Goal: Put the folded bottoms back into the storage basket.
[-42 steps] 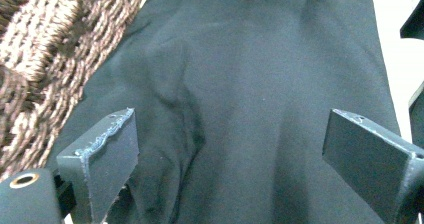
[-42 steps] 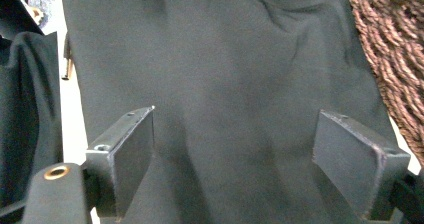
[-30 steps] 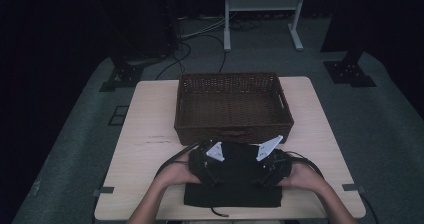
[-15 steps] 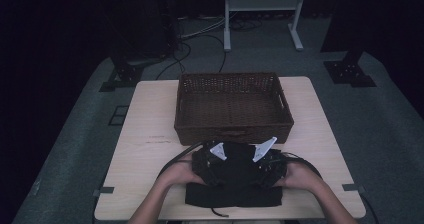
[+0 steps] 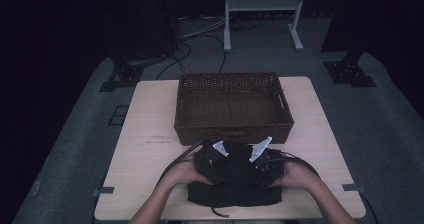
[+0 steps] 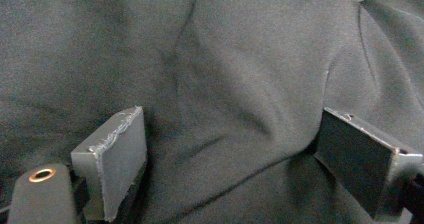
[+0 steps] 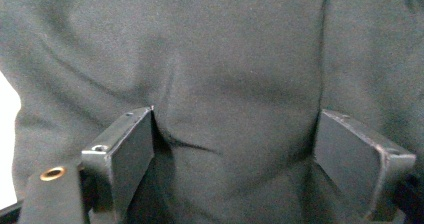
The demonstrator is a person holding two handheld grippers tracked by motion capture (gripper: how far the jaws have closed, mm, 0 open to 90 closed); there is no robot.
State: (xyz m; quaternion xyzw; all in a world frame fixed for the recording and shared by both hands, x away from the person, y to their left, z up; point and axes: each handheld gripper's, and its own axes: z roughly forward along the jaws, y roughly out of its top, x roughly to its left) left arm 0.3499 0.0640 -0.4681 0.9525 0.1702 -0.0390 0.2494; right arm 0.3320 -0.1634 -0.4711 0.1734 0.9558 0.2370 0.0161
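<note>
My left gripper [image 6: 227, 159] presses its spread jaws down into the dark cloth [image 6: 240, 69]; they have just been closing a little, with a soft ridge of fabric between them, but the pads do not yet bite. My right gripper [image 7: 232, 154] is likewise spread, tips sunk in the same cloth, a small pucker between the jaws. The cloth [image 5: 235, 184] lies folded at the near edge of the table [image 5: 145, 154], under both my hands, just in front of the wicker basket [image 5: 232, 104].

I judge the risks as these. If I close on too shallow a ridge, I may catch only the top layer, and the fold will fall open when I lift. If one side grips before the other, the bundle will sag and twist. Farther on, a trailing cord or hem could snag on the basket's near wall as the cloth goes over it.
</note>
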